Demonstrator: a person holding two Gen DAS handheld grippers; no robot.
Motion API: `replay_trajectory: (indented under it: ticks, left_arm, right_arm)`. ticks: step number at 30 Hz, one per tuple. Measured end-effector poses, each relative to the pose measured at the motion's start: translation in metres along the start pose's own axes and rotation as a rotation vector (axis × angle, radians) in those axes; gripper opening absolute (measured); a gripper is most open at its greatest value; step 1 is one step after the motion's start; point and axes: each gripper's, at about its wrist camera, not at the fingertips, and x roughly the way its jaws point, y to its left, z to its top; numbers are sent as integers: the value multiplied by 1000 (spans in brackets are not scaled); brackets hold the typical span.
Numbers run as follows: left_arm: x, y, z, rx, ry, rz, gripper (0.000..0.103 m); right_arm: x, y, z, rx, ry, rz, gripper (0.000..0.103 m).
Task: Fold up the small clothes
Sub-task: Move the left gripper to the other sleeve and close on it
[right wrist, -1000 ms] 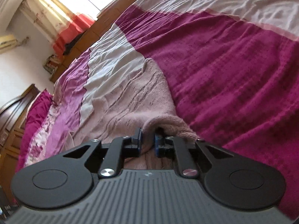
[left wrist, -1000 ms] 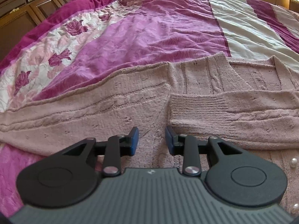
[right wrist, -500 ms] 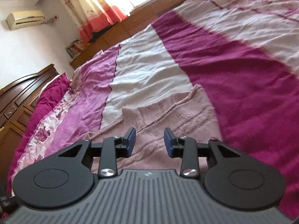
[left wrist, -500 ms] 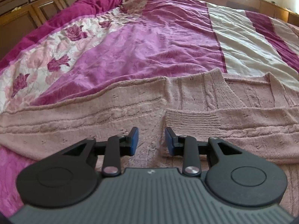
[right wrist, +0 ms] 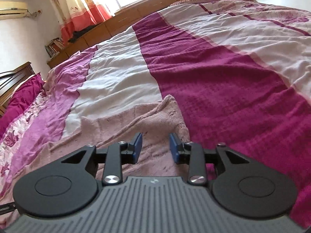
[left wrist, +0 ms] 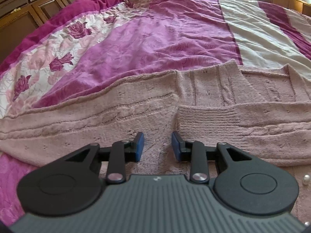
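Observation:
A dusty-pink cable-knit cardigan (left wrist: 136, 106) lies spread flat across the bed, one sleeve folded inward so its ribbed cuff (left wrist: 208, 114) rests on the body. My left gripper (left wrist: 157, 145) hovers low over the knit just left of that cuff, open, with nothing between its blue pads. In the right wrist view the cardigan's right edge (right wrist: 155, 120) lies flat against the magenta stripe. My right gripper (right wrist: 155, 147) is open above that edge, its pads free of the cloth.
The bedspread (right wrist: 223, 81) has magenta, white and lilac stripes and a rose-printed panel (left wrist: 58, 58). Dark wooden cabinets (left wrist: 29, 9) back the bed on the left. A low wooden ledge (right wrist: 116, 25), curtains and an air conditioner stand beyond the far side. Pearl buttons (left wrist: 306, 179) show at lower right.
My right gripper let go of the bunched cardigan edge, opened, lifted back and rolled; the cloth now lies flat. The left gripper stayed open and nearly still.

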Motion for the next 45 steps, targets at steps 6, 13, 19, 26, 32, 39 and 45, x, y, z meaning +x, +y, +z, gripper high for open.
replay_trajectory:
  ticks: [6,13,19,26,32,39,45]
  left_arm:
    - [4,0,-2,0,11,12,33]
    - [1,1,-2,18,19,21,35]
    - [-23,30,4,-24,13,25,47]
    - [-55,68,1,-47,-10,53,54]
    - [-72,101,-12,-69,-1,73,54]
    - [-72,141,-27,-145,23,109,54]
    - [-64,170,-37,-247,35,99,54]
  right_arm:
    - [-49,6,-27,-65,22,59,39]
    - [-44,-6,-50,-99,34,21,39]
    - [-59,5,-43,-88,17,10,56]
    - [-91,28,-41,-91,1,61,77]
    - [-113,50,-52,-100,21,113,85]
    - [-118,63,-72,-117,59,109,91]
    - [-113,56,-86,-95,86,39,92]
